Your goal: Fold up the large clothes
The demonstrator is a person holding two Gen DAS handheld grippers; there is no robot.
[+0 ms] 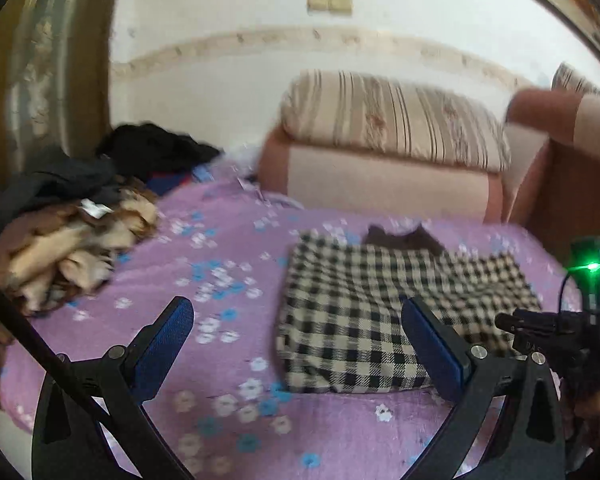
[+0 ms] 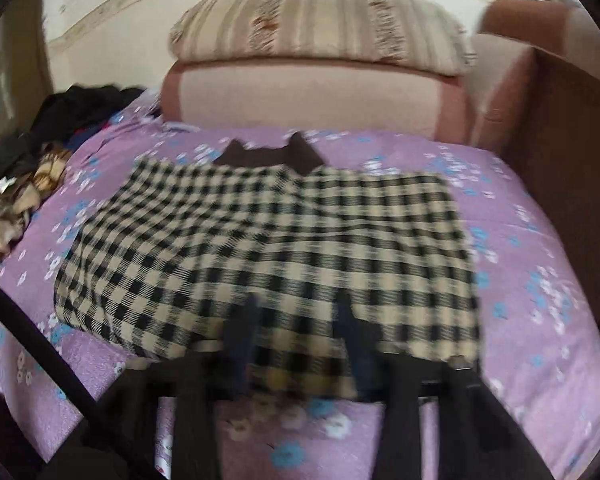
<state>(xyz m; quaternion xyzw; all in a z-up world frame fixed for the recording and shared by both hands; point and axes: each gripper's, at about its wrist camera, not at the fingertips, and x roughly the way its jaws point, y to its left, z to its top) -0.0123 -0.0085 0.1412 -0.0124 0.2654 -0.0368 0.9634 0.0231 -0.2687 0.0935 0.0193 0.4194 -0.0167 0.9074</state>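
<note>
A folded beige-and-black checked garment (image 2: 268, 240) lies flat on the purple flowered cover (image 2: 540, 280), its brown collar (image 2: 268, 158) at the far side. My right gripper (image 2: 298, 330) is at the garment's near hem. Its blurred fingers stand partway apart with the hem between them, and I see no pinch. In the left wrist view the same garment (image 1: 380, 300) lies ahead and to the right. My left gripper (image 1: 296, 316) hangs wide open above the cover at the garment's left edge, with nothing held. The right tool's black body (image 1: 548, 336) shows at the garment's right side.
A heap of brown, tan and dark clothes (image 1: 72, 248) lies at the cover's left end. A striped cushion (image 1: 392, 120) on a pink sofa back stands behind. A brown armrest (image 2: 572, 140) bounds the right side. Bare cover (image 1: 220, 240) lies between the heap and the garment.
</note>
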